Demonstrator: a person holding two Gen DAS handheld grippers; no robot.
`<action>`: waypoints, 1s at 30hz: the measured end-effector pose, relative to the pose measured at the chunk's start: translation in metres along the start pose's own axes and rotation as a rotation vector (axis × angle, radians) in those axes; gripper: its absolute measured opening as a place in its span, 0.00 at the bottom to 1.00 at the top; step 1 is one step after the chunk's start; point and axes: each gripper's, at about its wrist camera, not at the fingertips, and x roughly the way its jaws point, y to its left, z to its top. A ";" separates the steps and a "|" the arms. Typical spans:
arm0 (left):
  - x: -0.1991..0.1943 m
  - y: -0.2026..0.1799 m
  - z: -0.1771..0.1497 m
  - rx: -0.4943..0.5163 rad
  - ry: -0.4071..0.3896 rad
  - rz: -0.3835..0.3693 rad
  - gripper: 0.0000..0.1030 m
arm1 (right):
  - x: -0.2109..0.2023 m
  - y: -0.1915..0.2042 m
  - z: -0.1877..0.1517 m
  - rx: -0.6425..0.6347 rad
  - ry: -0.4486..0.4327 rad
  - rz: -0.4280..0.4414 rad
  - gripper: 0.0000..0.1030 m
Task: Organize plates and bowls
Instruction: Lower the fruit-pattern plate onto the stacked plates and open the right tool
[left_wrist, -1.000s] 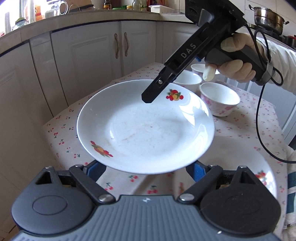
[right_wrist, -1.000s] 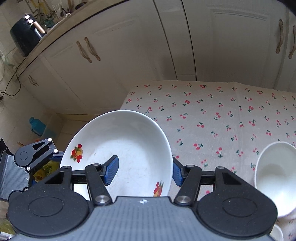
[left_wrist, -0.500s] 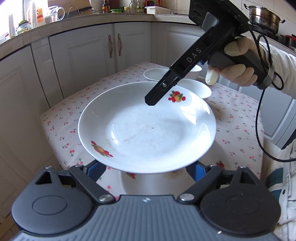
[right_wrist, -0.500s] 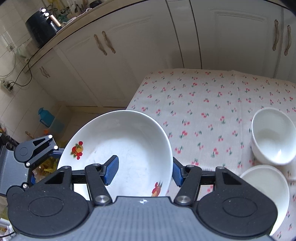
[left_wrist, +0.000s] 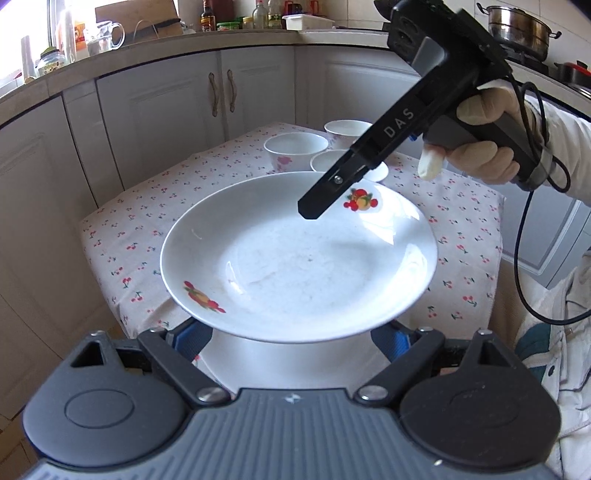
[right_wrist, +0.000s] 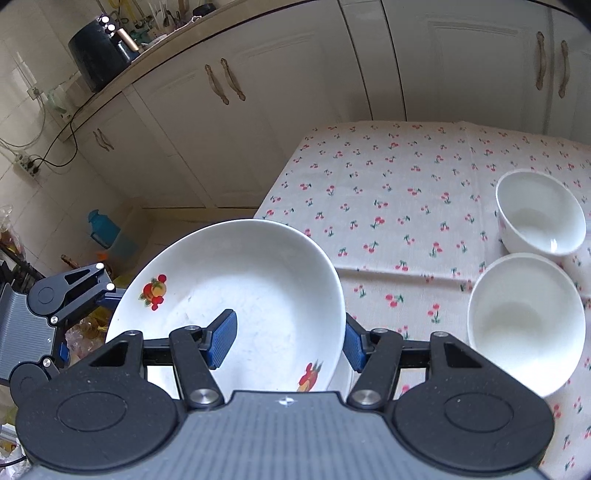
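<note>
A white plate with fruit prints (left_wrist: 299, 254) is held in the air above the near end of the table; it also shows in the right wrist view (right_wrist: 236, 295). My right gripper (right_wrist: 290, 339) is shut on its rim, one blue pad (right_wrist: 221, 338) on the upper face, the other under it; its finger (left_wrist: 332, 188) reaches over the plate's far rim. My left gripper (left_wrist: 291, 338) is open, its blue pads (left_wrist: 192, 338) wide apart below the plate's near edge. Another white plate (left_wrist: 288, 358) lies on the table beneath.
The table has a cherry-print cloth (right_wrist: 399, 184). White bowls (right_wrist: 539, 214) (right_wrist: 524, 325) stand at its far end, three in the left wrist view (left_wrist: 295, 147). White cabinets (left_wrist: 221, 99) surround the table. A teal jug (right_wrist: 101, 229) stands on the floor.
The plate and both grippers have pulled back toward the near end of the table; the bowls now sit farther off. The right gripper's hold on the rim is unchanged.
</note>
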 end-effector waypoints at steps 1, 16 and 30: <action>0.001 -0.002 -0.001 0.000 0.002 0.000 0.89 | 0.000 -0.001 -0.004 0.005 -0.001 0.001 0.64; 0.017 -0.012 -0.024 -0.027 0.047 -0.013 0.89 | 0.008 -0.007 -0.041 0.031 -0.018 -0.014 0.64; 0.025 -0.004 -0.031 -0.055 0.040 -0.004 0.89 | 0.013 -0.006 -0.053 0.032 -0.039 -0.045 0.64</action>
